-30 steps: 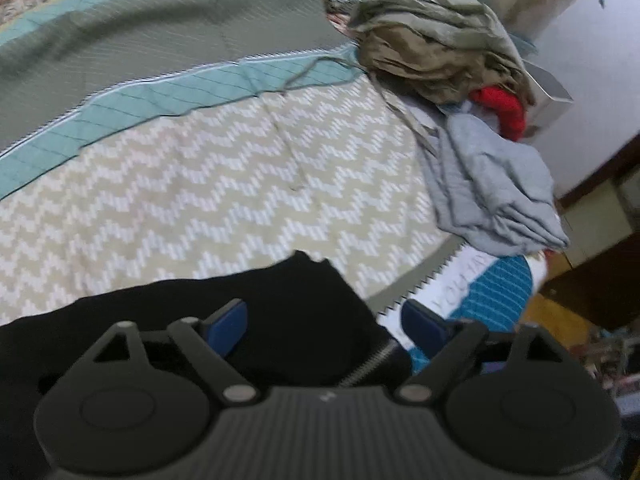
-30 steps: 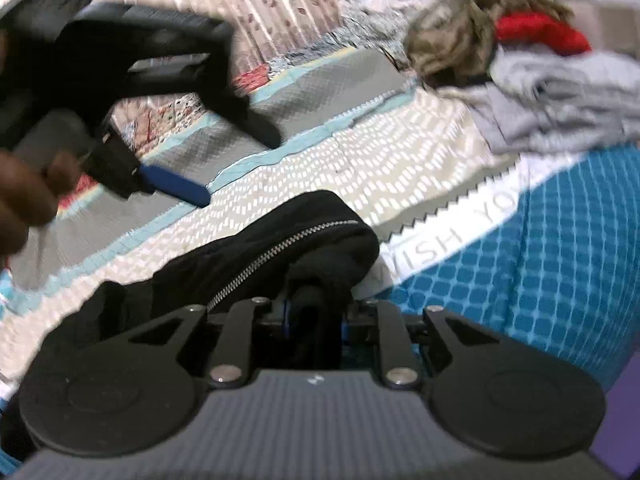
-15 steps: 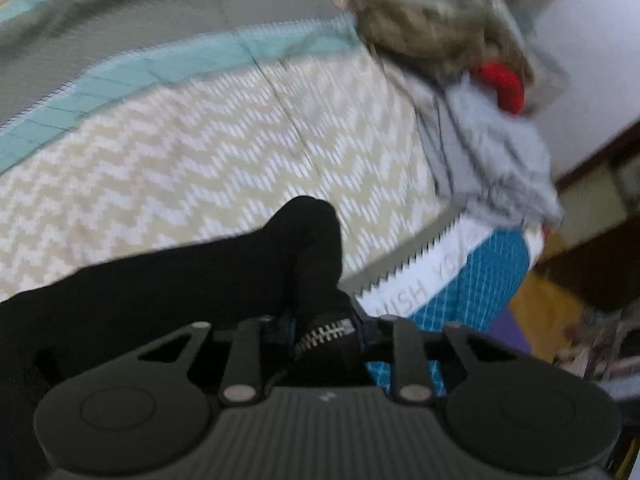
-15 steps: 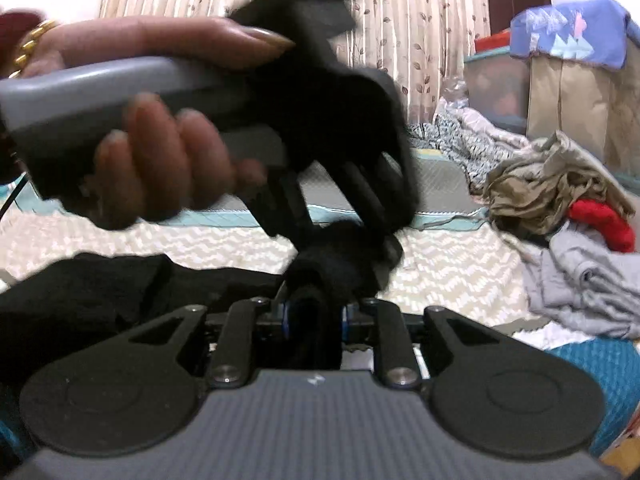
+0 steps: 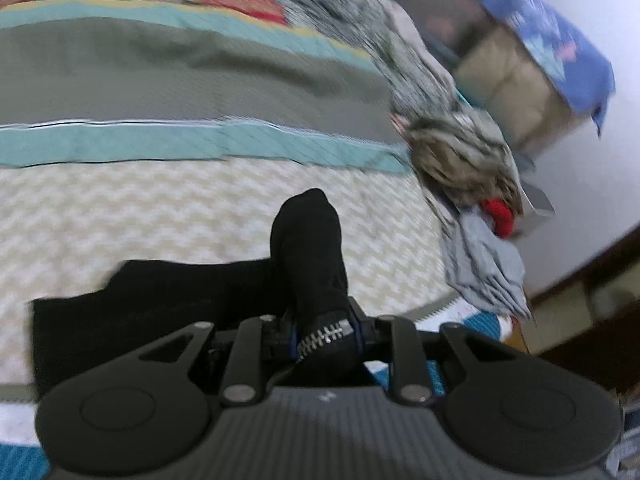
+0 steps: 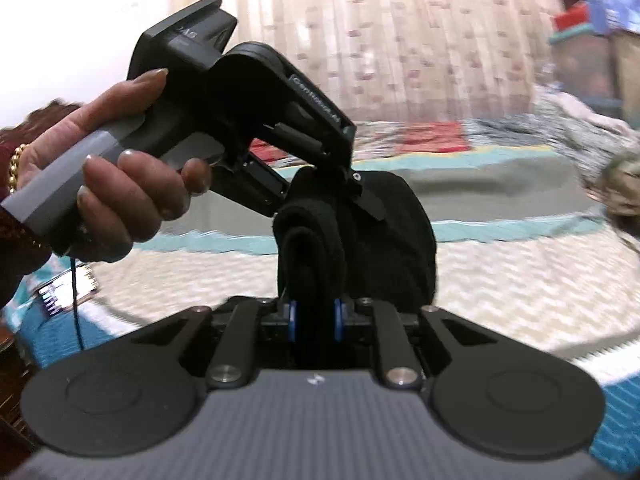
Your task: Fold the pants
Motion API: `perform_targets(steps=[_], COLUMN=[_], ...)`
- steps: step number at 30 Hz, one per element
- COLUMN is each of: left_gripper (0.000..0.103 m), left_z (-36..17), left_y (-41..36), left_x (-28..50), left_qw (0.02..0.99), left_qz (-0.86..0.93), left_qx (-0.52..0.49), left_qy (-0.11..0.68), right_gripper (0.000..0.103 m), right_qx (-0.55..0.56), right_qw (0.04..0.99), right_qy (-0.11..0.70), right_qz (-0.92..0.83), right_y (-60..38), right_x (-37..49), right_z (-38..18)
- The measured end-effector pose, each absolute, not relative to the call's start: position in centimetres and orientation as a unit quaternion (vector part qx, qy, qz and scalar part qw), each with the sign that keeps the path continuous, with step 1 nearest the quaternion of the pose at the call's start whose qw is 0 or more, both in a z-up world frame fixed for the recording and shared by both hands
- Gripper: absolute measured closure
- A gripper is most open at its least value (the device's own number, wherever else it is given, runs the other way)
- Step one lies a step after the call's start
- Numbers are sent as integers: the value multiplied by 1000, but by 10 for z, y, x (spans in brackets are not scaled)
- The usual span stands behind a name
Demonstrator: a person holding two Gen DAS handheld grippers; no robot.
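On the left, my left gripper [image 5: 326, 334] is clamped tight on the zipper edge of the black pants [image 5: 168, 300], whose far end trails on the bedspread [image 5: 160, 200]. My right gripper [image 6: 314, 318], whose jaws have just been closing, pinches a thick roll of them. If either thin bite slips, the lifted bunch could collapse crooked.

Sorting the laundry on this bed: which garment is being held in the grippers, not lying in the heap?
The black pants, the piece with the zipper. Both the left gripper and right gripper clamp it; the grey garment and red one lie untouched aside.
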State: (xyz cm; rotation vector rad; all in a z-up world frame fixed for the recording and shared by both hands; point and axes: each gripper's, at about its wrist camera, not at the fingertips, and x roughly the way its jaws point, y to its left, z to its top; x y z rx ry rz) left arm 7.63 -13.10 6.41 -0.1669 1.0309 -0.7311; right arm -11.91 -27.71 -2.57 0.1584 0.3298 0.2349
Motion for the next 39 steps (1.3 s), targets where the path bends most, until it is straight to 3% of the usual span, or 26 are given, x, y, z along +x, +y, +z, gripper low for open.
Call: perform_targets(steps=[12, 15, 16, 19, 22, 24, 26, 27, 28, 30, 32, 33, 39], left_gripper=[82, 82, 81, 66, 49, 44, 32, 17, 10, 7, 2, 1, 0], left_z=[8, -18, -29, -54, -54, -48, -44, -42, -39, -39, -44, -49, -76], left_y=[8, 20, 22, 36, 47, 54, 64, 69, 73, 76, 71, 69, 64], left_x=[85, 85, 86, 83, 79, 75, 71, 69, 65, 57, 57, 56, 60], left_qw=[842, 842, 841, 835, 840, 842, 839, 836, 836, 840, 839, 837, 807], left_qz=[-221, -197, -187, -162, -156, -164, -177, -186, -195, -212, -223, -224, -248], left_qx=[-127, -129, -124, -123, -140, -150, -170, -183, -195, -195, -186, -182, -214], left_qy=[476, 486, 493, 512, 501, 492, 486, 483, 474, 459, 461, 465, 492], right_gripper=[83, 74, 66, 57, 55, 55, 55, 55, 55, 50, 24, 20, 17], right_qx=[7, 17, 25, 71, 99, 144, 184, 193, 199, 214, 243, 262, 345], right_qw=[931, 908, 897, 865, 853, 839, 839, 847, 859, 879, 892, 896, 865], right_qy=[266, 315, 338, 392, 398, 396, 375, 360, 345, 321, 305, 300, 331], right_qz=[250, 276, 285, 306, 323, 345, 349, 340, 323, 280, 229, 198, 153], right_y=[-178, -170, -168, -171, -182, -201, -226, -238, -251, -276, -292, -305, -329], right_x=[-61, -47, -40, -24, -23, -25, -31, -36, -45, -59, -82, -84, -66], right_z=[-35, -47, -51, -65, -62, -53, -43, -38, -32, -28, -34, -38, -67])
